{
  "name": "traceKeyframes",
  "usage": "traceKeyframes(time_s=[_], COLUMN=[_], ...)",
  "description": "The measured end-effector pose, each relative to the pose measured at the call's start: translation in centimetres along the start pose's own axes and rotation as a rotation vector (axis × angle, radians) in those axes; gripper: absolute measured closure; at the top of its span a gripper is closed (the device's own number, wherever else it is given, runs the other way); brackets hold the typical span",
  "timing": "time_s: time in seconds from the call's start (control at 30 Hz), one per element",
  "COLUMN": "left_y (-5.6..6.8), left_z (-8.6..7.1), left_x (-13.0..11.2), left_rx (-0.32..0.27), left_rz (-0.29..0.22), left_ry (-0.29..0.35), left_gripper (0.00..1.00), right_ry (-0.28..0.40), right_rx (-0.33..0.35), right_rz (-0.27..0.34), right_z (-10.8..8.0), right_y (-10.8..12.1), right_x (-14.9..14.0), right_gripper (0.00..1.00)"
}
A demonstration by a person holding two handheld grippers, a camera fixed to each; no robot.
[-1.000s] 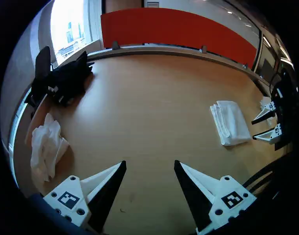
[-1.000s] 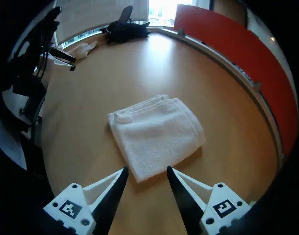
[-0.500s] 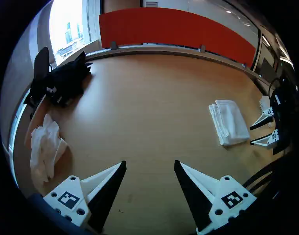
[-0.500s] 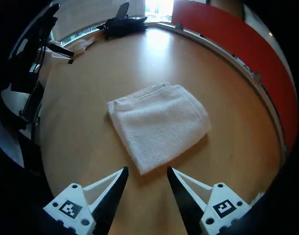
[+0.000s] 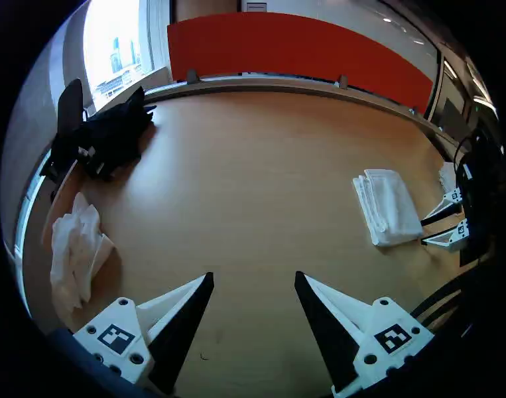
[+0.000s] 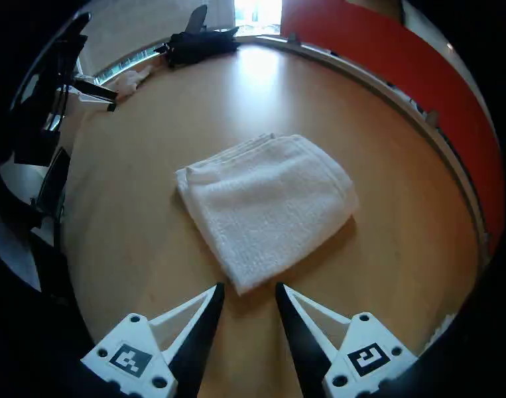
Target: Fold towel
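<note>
A white towel [image 6: 266, 199], folded into a thick rectangle, lies flat on the wooden table [image 6: 253, 93]. My right gripper [image 6: 249, 286] hovers just short of the towel's near corner, open, with nothing between its fingers. In the left gripper view the same towel [image 5: 387, 205] lies far right, with the right gripper [image 5: 443, 223] beside its outer edge. My left gripper [image 5: 253, 275] is open above bare tabletop, well away from the towel, holding nothing. The right gripper view shows the left gripper's fingers [image 6: 97, 98] far off at the upper left.
A crumpled white cloth [image 5: 77, 249] lies near the table's left edge. Beyond it a black bag [image 5: 113, 132] sits by the window. A red partition [image 5: 299, 46] runs along the table's far edge. Dark equipment and cables [image 5: 481, 172] stand at the right.
The right gripper has tilted and crept slightly toward the towel's near corner, and its fingers stand a little closer together. The left gripper has barely moved.
</note>
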State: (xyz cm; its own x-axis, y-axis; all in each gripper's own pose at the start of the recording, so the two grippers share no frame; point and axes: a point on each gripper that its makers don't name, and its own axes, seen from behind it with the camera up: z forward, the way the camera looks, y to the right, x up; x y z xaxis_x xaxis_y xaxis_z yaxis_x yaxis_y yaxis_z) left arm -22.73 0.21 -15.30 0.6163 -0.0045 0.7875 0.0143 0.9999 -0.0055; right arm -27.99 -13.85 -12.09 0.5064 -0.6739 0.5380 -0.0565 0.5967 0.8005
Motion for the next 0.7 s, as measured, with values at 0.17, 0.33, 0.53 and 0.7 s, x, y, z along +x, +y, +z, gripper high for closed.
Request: traceKeyframes(time_s=[0.17, 0.33, 0.53, 0.7], left_y=[-0.01, -0.08, -0.08, -0.05], left_z=[-0.01, 0.02, 0.06, 0.07], left_x=[-0.08, -0.13, -0.12, -0.13], left_rx=[0.0, 0.001, 0.001, 0.0], left_rz=[0.001, -0.001, -0.001, -0.003], left_ry=[0.0, -0.001, -0.001, 0.0], left_gripper=[0.09, 0.09, 0.09, 0.09], right_ry=[-0.001, -0.004, -0.004, -0.004], right_rx=[-0.001, -0.005, -0.011, -0.03], right_rz=[0.014, 0.027, 0.038, 0.039], right_z=[0.26, 0.34, 0.31, 0.18], right_y=[-0.08, 0.03, 0.29, 0.79], right_x=[-0.08, -0.24, -0.37, -0.38], right_gripper=[0.48, 0.57, 0.67, 0.67])
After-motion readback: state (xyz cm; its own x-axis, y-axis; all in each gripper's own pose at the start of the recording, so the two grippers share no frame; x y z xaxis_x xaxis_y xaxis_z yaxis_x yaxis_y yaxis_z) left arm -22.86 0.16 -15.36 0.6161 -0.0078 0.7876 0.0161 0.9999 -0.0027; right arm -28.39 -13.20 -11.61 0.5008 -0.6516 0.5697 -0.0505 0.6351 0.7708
